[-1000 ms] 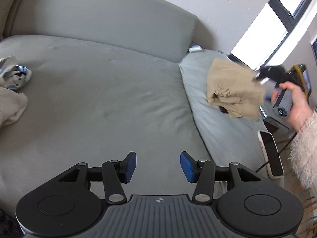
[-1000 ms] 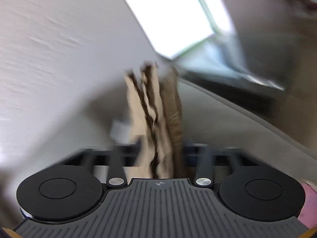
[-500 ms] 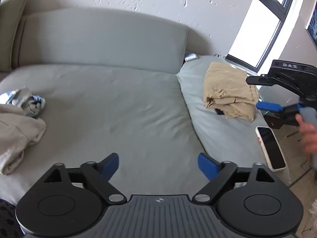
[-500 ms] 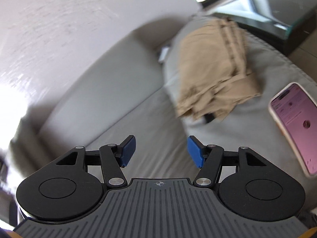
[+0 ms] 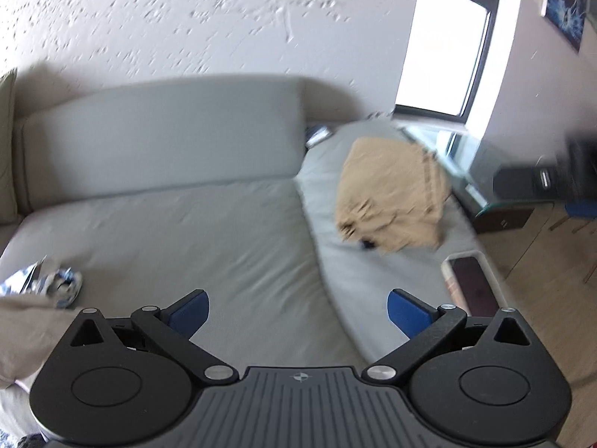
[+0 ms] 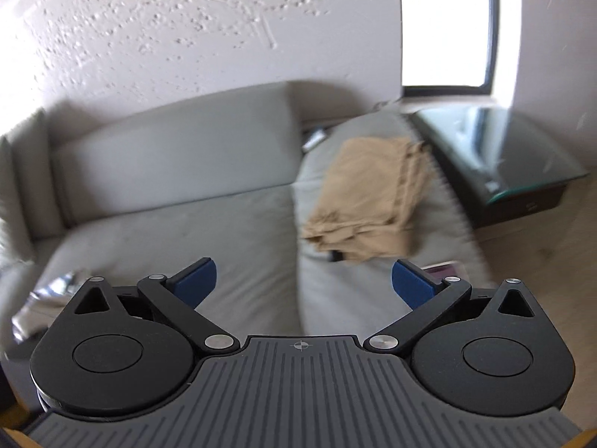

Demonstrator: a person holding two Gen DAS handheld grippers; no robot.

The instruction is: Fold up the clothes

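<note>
Since a moment ago the right gripper (image 6: 301, 285) has let go and drawn back; both it and the left gripper (image 5: 297, 311) stand wide open, empty. Far right, the folded tan garment (image 5: 391, 201) rests on the sofa (image 5: 186, 239). Next, I judge, fetch the beige garment (image 5: 26, 332) at near left.

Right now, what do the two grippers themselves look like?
The left gripper and right gripper look identical: black linkage arms with silver pivot pins, blue finger pads, round black discs either side, and a ribbed grey body bearing a small crosshair mark.
</note>
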